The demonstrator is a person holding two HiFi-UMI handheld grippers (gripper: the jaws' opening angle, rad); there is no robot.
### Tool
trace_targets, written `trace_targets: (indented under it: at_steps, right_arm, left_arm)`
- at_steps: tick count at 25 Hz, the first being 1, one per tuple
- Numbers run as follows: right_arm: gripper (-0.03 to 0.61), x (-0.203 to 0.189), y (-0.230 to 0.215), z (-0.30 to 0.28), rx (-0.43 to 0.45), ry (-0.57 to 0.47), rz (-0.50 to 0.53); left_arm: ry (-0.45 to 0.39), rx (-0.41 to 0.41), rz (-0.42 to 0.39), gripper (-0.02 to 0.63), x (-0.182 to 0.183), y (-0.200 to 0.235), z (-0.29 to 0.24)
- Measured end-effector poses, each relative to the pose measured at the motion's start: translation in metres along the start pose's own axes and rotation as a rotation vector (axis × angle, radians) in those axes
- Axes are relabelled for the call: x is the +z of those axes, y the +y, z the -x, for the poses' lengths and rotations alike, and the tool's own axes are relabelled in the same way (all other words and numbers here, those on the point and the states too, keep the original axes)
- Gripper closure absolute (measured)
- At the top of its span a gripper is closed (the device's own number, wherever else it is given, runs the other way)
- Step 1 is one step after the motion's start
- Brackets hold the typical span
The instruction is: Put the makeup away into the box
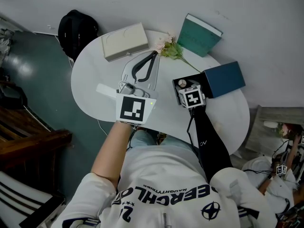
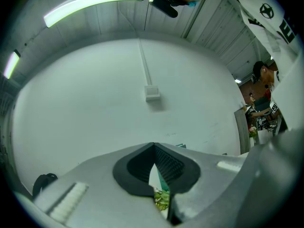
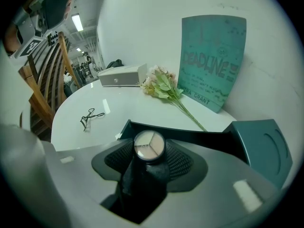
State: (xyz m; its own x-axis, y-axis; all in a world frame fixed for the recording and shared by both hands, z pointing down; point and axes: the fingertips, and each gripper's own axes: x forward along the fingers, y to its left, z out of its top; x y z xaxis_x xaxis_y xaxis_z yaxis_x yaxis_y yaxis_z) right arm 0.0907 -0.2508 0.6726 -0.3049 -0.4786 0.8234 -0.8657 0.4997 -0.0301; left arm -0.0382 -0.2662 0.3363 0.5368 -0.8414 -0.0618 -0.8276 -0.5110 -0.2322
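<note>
Flowers (image 3: 160, 84) lie by teal book (image 3: 213, 61), stem (image 3: 190, 115) seemingly reaching box (image 3: 199, 137).

A rounded white table (image 1: 90, 87) stands against a pale wall. At its far edge a teal book (image 1: 199, 34) leans on that wall, and a sprig of pale pink flowers (image 1: 167, 46) lies just beside the book. A cream-coloured case (image 1: 125, 41) lies flat to the left of the flowers, and a black bag (image 1: 77, 30) sits on the dark floor off the table's left end.
</note>
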Motion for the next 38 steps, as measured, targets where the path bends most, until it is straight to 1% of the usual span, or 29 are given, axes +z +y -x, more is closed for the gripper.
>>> trace_targets:
  at_steps: [4,8,12,15,17,20,24,28,31,33,38]
  right_arm:
    - [0.324,0.003,-0.001,0.001,-0.024,-0.031,0.007]
    - [0.305,0.006,-0.003,0.002,-0.016,-0.043,-0.021]
    - [0.305,0.006,-0.003,0.003,-0.012,-0.047,-0.018]
    - [0.284,0.011,-0.007,0.011,-0.026,-0.081,-0.016]
    - [0.284,0.02,-0.013,0.023,-0.048,-0.133,-0.021]
    - [0.292,0.043,-0.025,0.05,-0.082,-0.246,-0.03]
    - [0.298,0.079,-0.038,0.098,-0.132,-0.409,-0.017]
    - [0.301,0.107,-0.051,0.154,-0.186,-0.544,-0.011]
    - [0.305,0.119,-0.063,0.197,-0.226,-0.636,-0.019]
    - [0.305,0.124,-0.07,0.222,-0.25,-0.681,-0.007]
    - [0.31,0.132,-0.086,0.283,-0.314,-0.791,0.01]
  left_arm:
    - [-0.003,0.007,0.006,0.607,0.0,0.002,0.0]
    - [-0.003,0.011,0.013,0.607,0.001,0.005,0.0]
    - [-0.003,0.01,0.01,0.607,0.002,0.004,-0.001]
    - [-0.003,0.007,0.014,0.607,0.003,0.002,-0.002]
    - [0.001,0.007,0.018,0.607,0.003,0.001,-0.003]
    - [0.004,0.004,0.024,0.607,0.005,-0.002,-0.006]
    - [-0.005,-0.009,0.024,0.607,0.013,-0.01,-0.013]
    - [-0.001,-0.028,0.02,0.607,0.021,-0.024,-0.021]
    - [-0.007,-0.049,0.011,0.607,0.029,-0.038,-0.028]
    - [-0.002,-0.052,0.003,0.607,0.033,-0.046,-0.033]
    - [0.009,-0.062,0.017,0.607,0.042,-0.062,-0.045]
